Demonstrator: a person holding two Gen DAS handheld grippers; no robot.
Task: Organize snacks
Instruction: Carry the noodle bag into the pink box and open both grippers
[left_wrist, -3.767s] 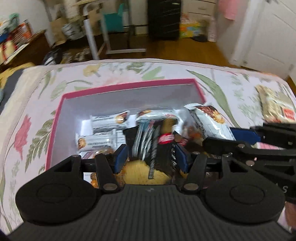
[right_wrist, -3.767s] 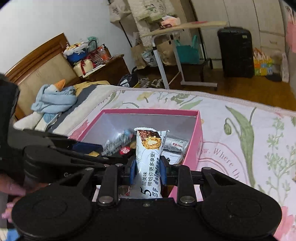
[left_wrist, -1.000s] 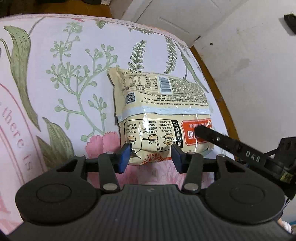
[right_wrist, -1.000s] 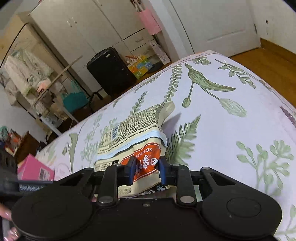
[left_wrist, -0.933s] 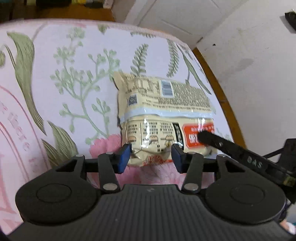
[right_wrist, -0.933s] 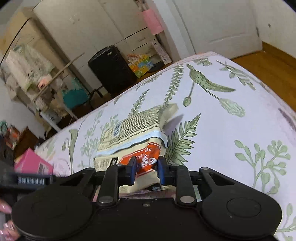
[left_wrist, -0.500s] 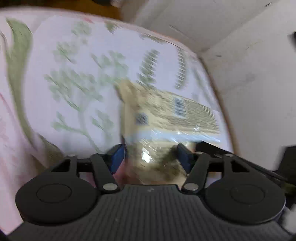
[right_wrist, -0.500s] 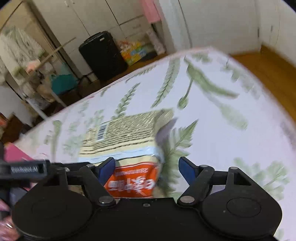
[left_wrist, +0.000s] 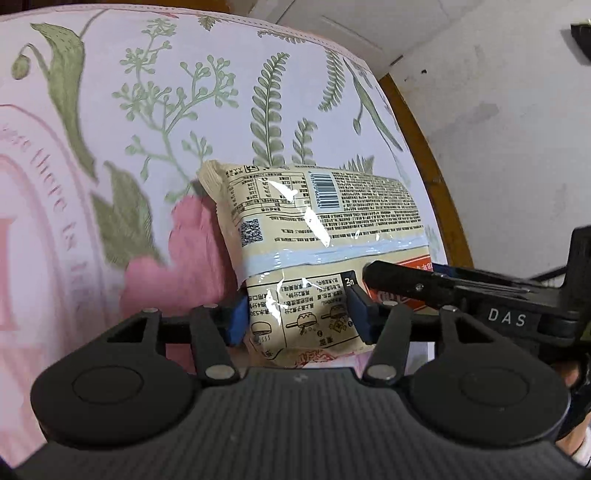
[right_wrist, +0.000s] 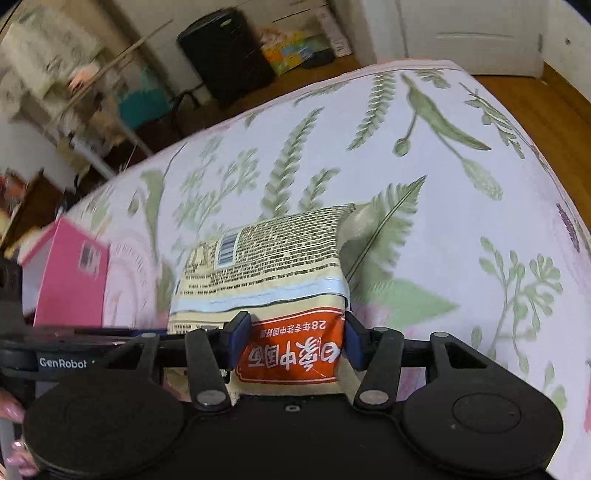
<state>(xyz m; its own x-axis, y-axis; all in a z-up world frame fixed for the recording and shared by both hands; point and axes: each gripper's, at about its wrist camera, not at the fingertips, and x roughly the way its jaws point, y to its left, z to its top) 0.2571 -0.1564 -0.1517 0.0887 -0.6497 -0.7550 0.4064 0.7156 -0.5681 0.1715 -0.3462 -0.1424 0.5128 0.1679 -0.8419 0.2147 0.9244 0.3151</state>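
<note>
Change since half a second ago: right gripper (right_wrist: 291, 341) narrowed from a wide spread onto the red-labelled end of the packet; left gripper (left_wrist: 295, 315) likewise drawn in on the packet's near edge; blur mostly gone from both views.
Snack: cream-coloured crinkly plastic packet with black print, a barcode, a pale blue band and an orange-red label (left_wrist: 314, 236) (right_wrist: 269, 266), lying back-side up on the bedspread, directly ahead of both grippers.
Left gripper: blue pads (left_wrist: 234, 319) pressed against either side of the packet's near edge, holding it.
Right gripper: blue pads (right_wrist: 236, 338) closed on the orange-red label end, holding it; seen from the left wrist as a black arm marked DAS crossing from the right over the label.
Surface: white bedspread printed with green ferns and pink flowers (left_wrist: 166, 110) (right_wrist: 461, 184), under and beyond the packet.
Box: bright pink cardboard box (right_wrist: 70, 284), well to the left of the right gripper, apart from the packet.
Background beyond the right gripper: black suitcase (right_wrist: 225, 51) standing on a wooden floor, white door to the right.
</note>
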